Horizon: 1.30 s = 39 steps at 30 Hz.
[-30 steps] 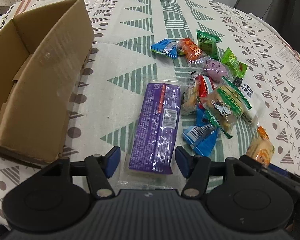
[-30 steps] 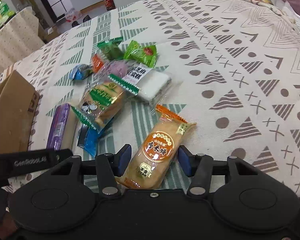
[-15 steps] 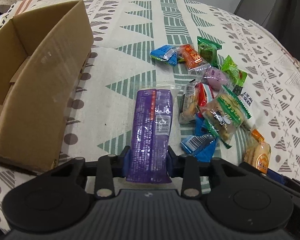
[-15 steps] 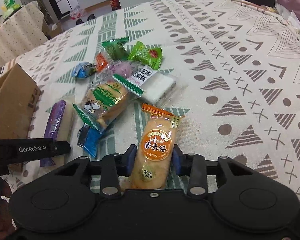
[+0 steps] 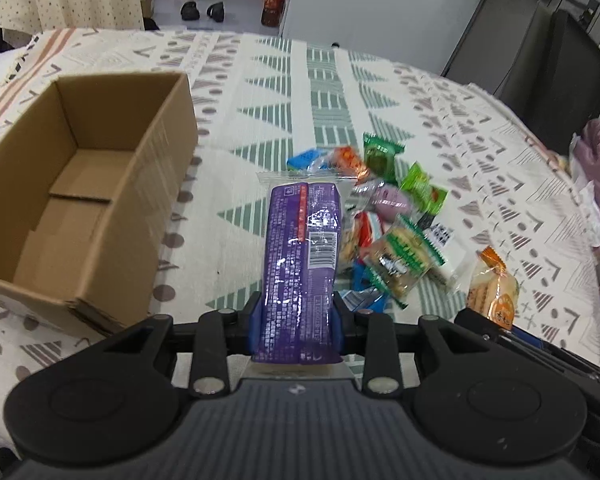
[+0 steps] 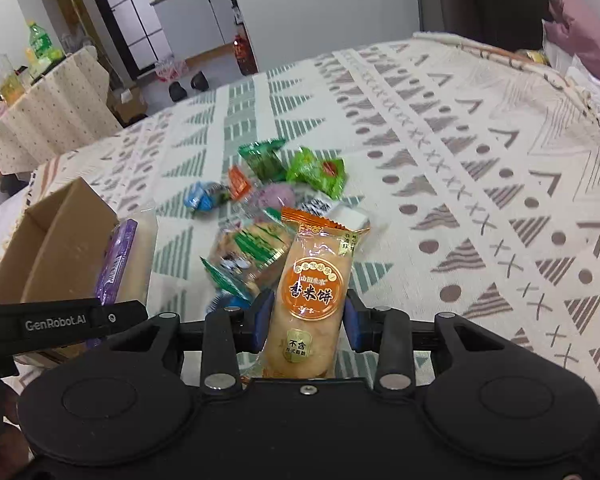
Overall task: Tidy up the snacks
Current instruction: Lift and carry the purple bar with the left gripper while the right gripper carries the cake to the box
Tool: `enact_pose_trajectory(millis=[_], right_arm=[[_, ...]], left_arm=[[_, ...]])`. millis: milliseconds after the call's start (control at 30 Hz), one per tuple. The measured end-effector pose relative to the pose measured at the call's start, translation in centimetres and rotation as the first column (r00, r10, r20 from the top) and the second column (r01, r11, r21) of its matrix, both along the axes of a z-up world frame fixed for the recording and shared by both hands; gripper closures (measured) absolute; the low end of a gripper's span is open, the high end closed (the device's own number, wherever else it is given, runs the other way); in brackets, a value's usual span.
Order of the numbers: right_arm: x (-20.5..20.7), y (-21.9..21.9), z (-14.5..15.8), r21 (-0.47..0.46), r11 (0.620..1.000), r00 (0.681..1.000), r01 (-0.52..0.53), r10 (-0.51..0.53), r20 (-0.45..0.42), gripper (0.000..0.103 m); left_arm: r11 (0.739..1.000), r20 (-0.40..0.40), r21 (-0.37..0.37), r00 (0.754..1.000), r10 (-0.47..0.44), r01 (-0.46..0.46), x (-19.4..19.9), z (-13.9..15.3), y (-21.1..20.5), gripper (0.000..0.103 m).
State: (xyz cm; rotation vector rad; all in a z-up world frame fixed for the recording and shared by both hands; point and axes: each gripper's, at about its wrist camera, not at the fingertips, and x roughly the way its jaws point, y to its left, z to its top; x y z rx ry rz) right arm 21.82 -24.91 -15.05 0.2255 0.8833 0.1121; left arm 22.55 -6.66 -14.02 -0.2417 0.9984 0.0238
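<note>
purple pack (image 5: 300, 268): clamped in my left gripper (image 5: 297, 320), lifted off the cloth
rice cracker (image 6: 314, 292): pinched in my right gripper (image 6: 309, 320), also up
step: carrying, I'd say both go over to the cardboard box (image 5: 100, 184) next, then let go
box: open, looks empty, sitting left
in the way: nothing really, snack pile (image 5: 384, 216) stays right of my path

My left claw's blue pads (image 5: 254, 318) flank a purple wafer pack (image 5: 300, 264); my right's flank an orange rice cracker packet (image 6: 314, 288). The cardboard box (image 5: 112, 184) is plain brown, the tablecloth (image 5: 260, 92) cream with green and grey triangles.
</note>
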Motion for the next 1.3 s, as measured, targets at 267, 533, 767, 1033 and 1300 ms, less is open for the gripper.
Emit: enact_pose_trajectory(millis=[267, 533, 767, 1033, 1300], right_arm=[[-0.8, 1.2, 3.0, 0.014, 1.000, 0.998, -0.016, 0.015, 0.067, 0.067], [-1.8, 3.2, 5.1, 0.025, 0.999, 0.992, -0.046, 0.043, 0.116, 0.066], [-2.4, 5.3, 6.5, 0.029, 0.996, 0.986, -0.086, 0.081, 0.144, 0.066], [-2.7, 7.9, 7.8, 0.050, 0.989, 0.978, -0.137, 0.128, 0.163, 0.066], [-2.5, 10.9, 8.9, 0.058, 0.983, 0.970, -0.174, 0.161, 0.181, 0.066]], left_arm=[[1.000, 0.058, -0.013, 0.998, 0.014, -0.014, -1.9, 3.0, 1.3, 0.071], [0.999, 0.112, -0.020, 0.993, 0.040, -0.038, -3.5, 5.6, 3.4, 0.071], [0.997, 0.143, -0.027, 0.987, 0.078, -0.075, -4.7, 7.0, 5.5, 0.071], [0.990, 0.171, -0.039, 0.976, 0.138, -0.134, -5.8, 8.0, 8.5, 0.071], [0.977, 0.182, -0.060, 0.960, 0.211, -0.203, -6.3, 8.6, 12.1, 0.071]])
